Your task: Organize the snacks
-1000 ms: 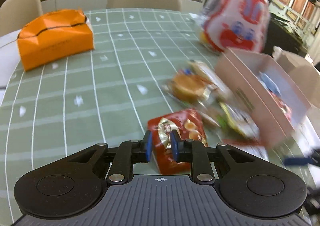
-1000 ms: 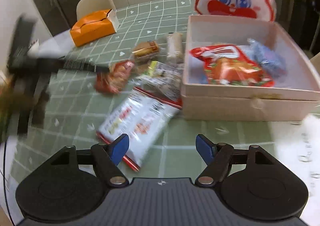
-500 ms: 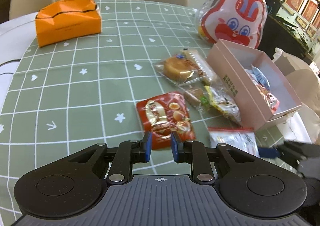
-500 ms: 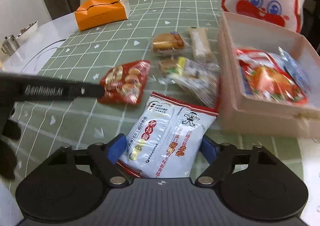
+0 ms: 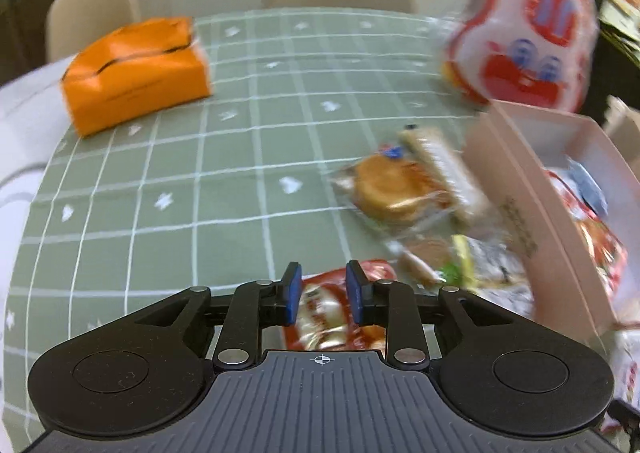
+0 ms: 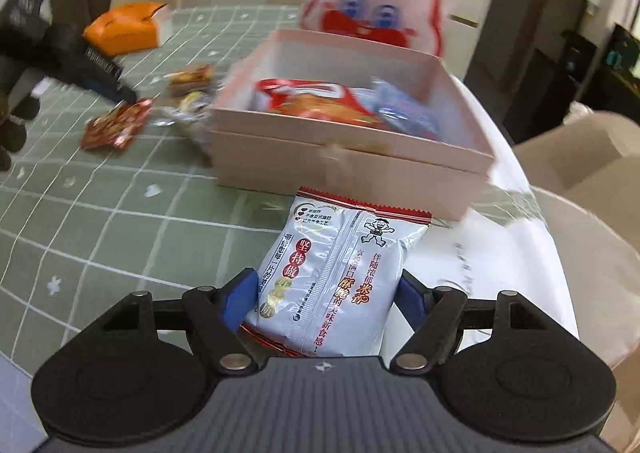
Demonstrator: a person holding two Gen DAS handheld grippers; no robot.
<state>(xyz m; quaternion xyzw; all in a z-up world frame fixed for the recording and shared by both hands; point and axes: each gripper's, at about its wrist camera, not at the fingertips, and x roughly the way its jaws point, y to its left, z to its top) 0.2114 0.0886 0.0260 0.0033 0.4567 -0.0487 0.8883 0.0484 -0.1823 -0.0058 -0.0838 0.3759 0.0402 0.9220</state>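
On the white packet in my right tool I read red characters 坚持做 and 伴随浓郁米香; the pink box's print is blurred

Glossy plastic wrap on white snack packet, matt pink cardboard box, smooth green checked worktop cloth.

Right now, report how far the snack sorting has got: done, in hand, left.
Done: a red packet and a blue packet already lie in the pink box.
In hand: the right gripper holds the white rice cracker bag, lifted in front of the box. The left gripper, its jaws just opening, hovers over the red candy packet without gripping it.
Left: that packet, the round cake and the wrapped snacks beside it.
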